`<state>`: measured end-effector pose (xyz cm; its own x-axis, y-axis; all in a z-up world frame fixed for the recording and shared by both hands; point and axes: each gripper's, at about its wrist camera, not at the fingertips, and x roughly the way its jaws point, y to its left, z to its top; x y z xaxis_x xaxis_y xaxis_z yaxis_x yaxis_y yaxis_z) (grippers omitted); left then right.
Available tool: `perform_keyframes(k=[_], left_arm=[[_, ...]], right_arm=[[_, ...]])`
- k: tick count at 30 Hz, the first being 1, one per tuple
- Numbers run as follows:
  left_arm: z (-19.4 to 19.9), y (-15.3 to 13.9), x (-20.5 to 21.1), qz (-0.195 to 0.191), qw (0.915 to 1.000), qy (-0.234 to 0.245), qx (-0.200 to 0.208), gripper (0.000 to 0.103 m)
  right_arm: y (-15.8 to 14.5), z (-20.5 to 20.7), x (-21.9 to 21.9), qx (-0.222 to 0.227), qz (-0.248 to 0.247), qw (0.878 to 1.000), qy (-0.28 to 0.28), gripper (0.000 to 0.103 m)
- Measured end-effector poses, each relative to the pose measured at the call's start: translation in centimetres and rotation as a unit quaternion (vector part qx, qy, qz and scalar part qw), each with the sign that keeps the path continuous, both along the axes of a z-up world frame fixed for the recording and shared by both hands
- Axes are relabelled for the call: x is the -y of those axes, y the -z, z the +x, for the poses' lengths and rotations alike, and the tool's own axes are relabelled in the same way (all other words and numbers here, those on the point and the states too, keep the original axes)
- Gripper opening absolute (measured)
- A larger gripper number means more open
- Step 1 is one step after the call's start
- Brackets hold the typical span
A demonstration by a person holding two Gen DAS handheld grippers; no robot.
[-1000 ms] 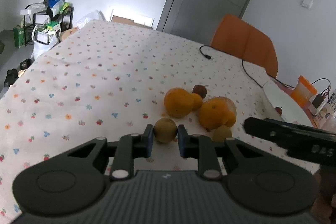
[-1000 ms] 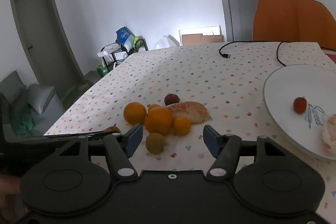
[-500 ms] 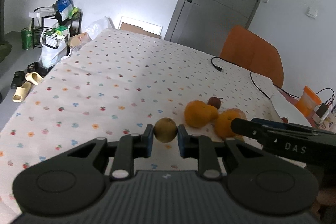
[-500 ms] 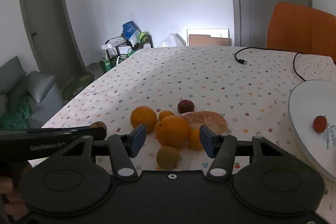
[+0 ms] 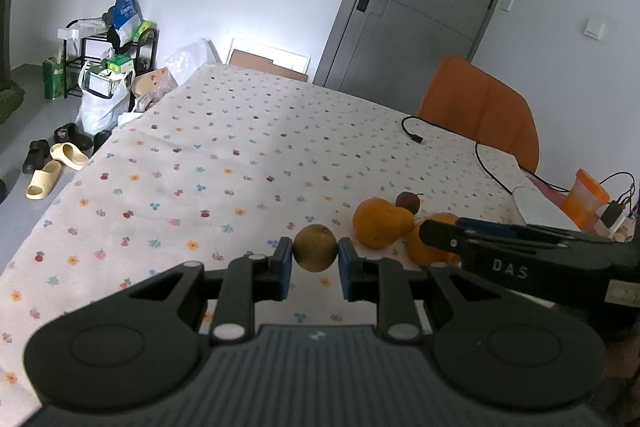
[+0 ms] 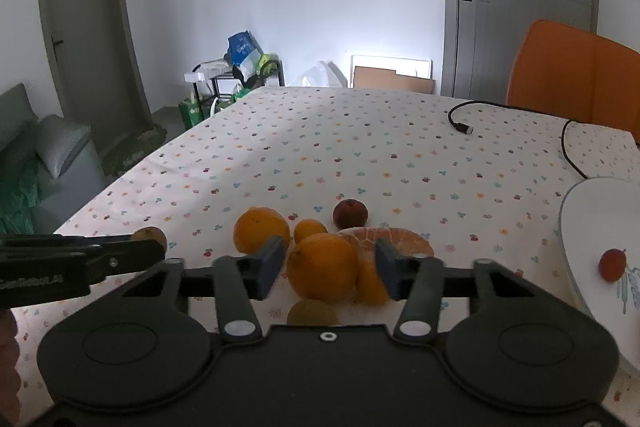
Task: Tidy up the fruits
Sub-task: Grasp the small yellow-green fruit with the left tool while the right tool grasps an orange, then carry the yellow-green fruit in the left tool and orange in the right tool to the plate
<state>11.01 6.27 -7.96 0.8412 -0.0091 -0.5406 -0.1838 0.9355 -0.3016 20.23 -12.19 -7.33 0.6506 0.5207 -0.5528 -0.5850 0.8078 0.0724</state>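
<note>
My left gripper (image 5: 315,261) is shut on a round green-brown fruit (image 5: 315,247) and holds it above the tablecloth; the fruit also shows in the right wrist view (image 6: 150,235). My right gripper (image 6: 326,269) is open, its fingers on either side of a large orange (image 6: 322,267) in the fruit pile. The pile holds another orange (image 6: 260,229), a small orange (image 6: 310,229), a peeled citrus (image 6: 386,241), a dark red fruit (image 6: 350,213) and a green-brown fruit (image 6: 312,313) close under the gripper.
A white plate (image 6: 584,223) with a small red fruit (image 6: 612,263) lies at the right. A black cable (image 6: 460,123) lies on the far tablecloth. An orange chair (image 6: 576,75) stands behind the table. An orange cup (image 5: 586,195) stands at the right edge.
My left gripper has lifted the green-brown fruit off the table and moved left, away from the pile. My right gripper has moved forward over the pile, its fingers now flanking the large orange.
</note>
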Motion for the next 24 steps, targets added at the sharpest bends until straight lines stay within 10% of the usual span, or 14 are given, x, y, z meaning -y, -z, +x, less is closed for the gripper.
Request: perform_keyframes(k=[24], left_arm=[[-0.2, -2.9, 3.4, 0.011, 0.9988, 0.034, 0.032, 0.022]], right_arm=[[-3.8, -2.5, 5.5, 0.029, 0.035, 0.998, 0.033, 0.033]])
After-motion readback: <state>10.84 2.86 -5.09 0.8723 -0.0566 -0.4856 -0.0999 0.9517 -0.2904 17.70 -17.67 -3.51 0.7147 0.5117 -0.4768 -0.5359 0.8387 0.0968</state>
